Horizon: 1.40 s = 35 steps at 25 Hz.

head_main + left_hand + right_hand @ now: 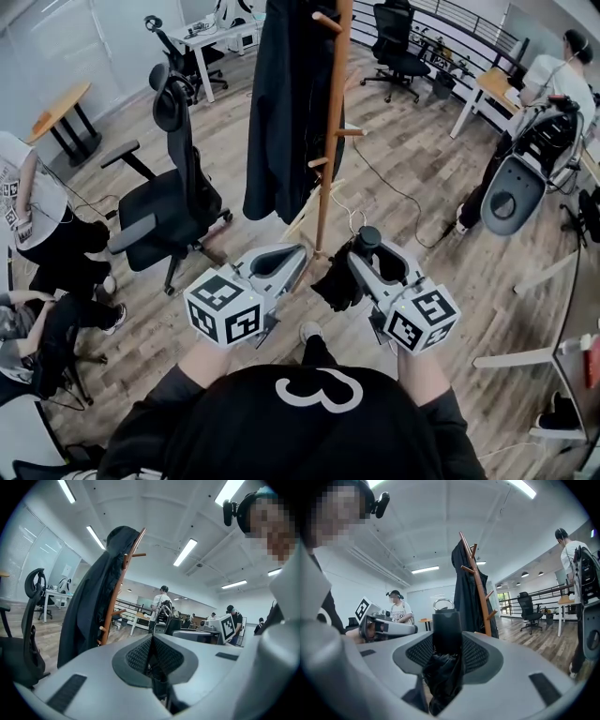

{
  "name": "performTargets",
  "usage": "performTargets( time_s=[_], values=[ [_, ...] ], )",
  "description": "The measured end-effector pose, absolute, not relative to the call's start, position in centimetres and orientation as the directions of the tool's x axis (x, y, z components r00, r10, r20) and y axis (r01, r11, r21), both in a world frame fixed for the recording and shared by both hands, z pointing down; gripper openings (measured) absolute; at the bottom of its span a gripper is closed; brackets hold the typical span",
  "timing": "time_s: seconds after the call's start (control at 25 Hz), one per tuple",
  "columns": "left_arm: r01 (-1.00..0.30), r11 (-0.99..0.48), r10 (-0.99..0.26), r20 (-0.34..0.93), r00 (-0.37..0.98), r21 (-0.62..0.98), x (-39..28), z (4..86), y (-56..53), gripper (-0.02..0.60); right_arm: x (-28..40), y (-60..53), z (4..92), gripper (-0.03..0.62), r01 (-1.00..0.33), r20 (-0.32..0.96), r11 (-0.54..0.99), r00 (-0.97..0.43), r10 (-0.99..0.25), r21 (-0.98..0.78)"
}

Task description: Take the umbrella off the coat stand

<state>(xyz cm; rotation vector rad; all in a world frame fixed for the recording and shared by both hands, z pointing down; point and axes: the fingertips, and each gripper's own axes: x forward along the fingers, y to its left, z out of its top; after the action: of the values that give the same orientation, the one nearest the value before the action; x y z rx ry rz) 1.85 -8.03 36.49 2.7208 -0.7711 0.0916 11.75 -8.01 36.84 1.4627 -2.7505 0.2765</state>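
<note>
A folded black umbrella (446,653) with a metal ring at its handle top stands clamped in my right gripper (447,656). In the head view the umbrella (343,274) hangs from my right gripper (364,255) just right of the wooden coat stand (331,122), clear of its pegs. A dark coat (283,103) hangs on the stand. My left gripper (283,265) is held left of the stand's pole, shut with nothing between its pads (152,656). The stand (118,590) and the coat (89,611) show to the left in the left gripper view.
A black office chair (169,202) stands left of the stand. A person (42,234) sits at far left, another (562,80) at a desk far right. A grey machine (514,192) stands on the right, and a cable (394,192) lies on the wooden floor.
</note>
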Motion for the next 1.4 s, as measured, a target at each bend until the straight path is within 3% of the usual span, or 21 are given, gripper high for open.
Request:
performTargets(
  time_s=[0.68,1.4],
  values=[
    [-0.489,-0.830,-0.489,0.072,0.869,0.267,-0.3,34.6,-1.2,0.016,9.0,-0.1,35.0,0.196,-0.829,0.066,0.548,-0.557,-0.828,-0.114],
    [-0.457,-0.861,-0.457,0.057,0.888,0.224,2.3,33.7,0.4,0.017,10.3,2.3,35.5,0.195,-0.830,0.064,0.544,-0.553,-0.831,-0.122]
  ],
)
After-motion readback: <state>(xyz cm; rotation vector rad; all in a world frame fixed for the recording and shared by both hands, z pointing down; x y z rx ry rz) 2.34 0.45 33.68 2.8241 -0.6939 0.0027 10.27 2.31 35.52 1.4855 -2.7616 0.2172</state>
